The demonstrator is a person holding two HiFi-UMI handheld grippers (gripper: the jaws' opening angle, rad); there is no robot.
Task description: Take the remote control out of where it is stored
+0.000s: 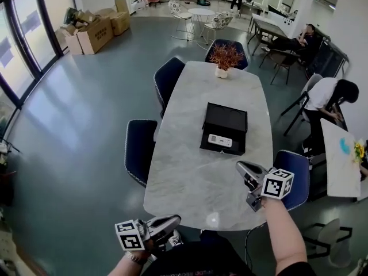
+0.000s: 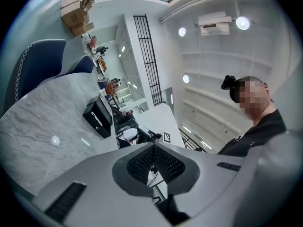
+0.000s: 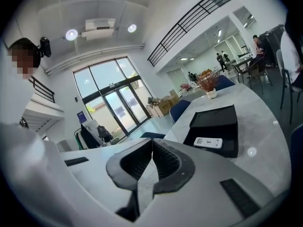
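Holding the right gripper [image 1: 244, 168] and left gripper [image 1: 172, 220] clenched shut and empty by the table's [image 1: 190, 188] near end. Facing the remote control [image 1: 220, 140], lying crosswise in the open black box [image 1: 227, 117] mid-table, ahead and slightly left of the nearer right gripper.

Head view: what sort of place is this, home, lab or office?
Likely an open-plan office or commercial lounge: a long marble table with blue chairs, more tables with people behind, cardboard boxes by a glass wall.
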